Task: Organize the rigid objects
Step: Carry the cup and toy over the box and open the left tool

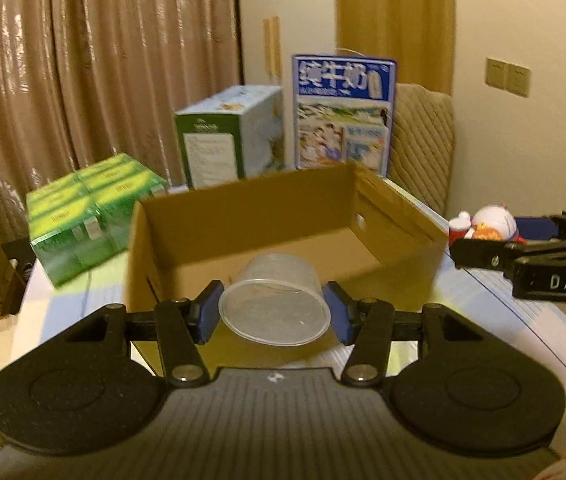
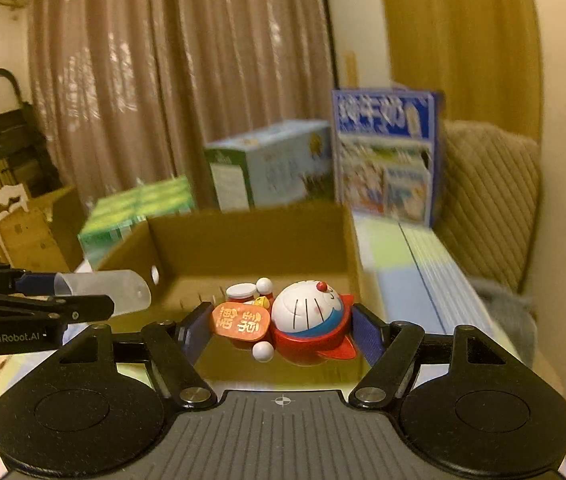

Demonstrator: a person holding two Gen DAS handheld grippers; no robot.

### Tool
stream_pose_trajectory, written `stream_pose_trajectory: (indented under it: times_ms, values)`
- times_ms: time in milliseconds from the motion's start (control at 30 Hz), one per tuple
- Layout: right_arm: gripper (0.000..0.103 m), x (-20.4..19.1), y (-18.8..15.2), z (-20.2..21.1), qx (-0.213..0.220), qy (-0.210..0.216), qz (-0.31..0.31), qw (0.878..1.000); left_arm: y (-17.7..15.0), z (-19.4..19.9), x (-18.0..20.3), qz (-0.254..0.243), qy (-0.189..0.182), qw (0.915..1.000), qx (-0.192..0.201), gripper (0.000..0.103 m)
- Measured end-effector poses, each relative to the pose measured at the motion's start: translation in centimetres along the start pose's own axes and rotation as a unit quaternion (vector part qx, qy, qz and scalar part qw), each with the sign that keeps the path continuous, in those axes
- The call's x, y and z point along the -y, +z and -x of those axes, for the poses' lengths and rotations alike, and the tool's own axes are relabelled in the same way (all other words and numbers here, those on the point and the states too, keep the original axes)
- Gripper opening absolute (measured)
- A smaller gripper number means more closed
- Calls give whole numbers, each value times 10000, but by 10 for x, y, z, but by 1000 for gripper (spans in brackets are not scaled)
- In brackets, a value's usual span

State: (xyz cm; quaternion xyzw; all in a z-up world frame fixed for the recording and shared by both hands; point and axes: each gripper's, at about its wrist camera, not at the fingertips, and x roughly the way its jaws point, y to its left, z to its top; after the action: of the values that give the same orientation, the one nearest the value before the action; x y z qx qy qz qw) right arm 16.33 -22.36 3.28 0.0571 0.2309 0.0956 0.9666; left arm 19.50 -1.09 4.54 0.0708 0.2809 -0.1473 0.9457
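Cardboard box [image 1: 243, 216] sits open-topped on the table [image 1: 495, 312], dead ahead of and below both hands. Left gripper [image 1: 274, 316] has its fingers clamped on a clear plastic cup [image 1: 275, 304], lying sideways with its mouth toward the camera. Right gripper [image 2: 279, 330] pinches a red-and-white toy figure [image 2: 303, 320] beside it, equally near the box.

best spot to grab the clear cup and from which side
Across its round wall just behind the rim, one pad on each side, coming from the open mouth end, as the left gripper holds the clear cup now. It lies sideways, mouth toward the camera, and its wall tapers.
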Motion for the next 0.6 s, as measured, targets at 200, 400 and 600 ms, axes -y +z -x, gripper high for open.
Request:
stream_pose_trajectory:
  times_ms: [200,400,600]
  values:
    - [70,0,37,-46,-44,139,166,9998,24,-31,-32,354,240,9990,-125,50]
    - [70,3,43,-97,-602,199,6,9980,27,-59,-46,389,338,9979,-387,50]
    - [70,3,35,-124,-923,209,-134,9954,22,-79,-52,437,373,9966,-587,50]
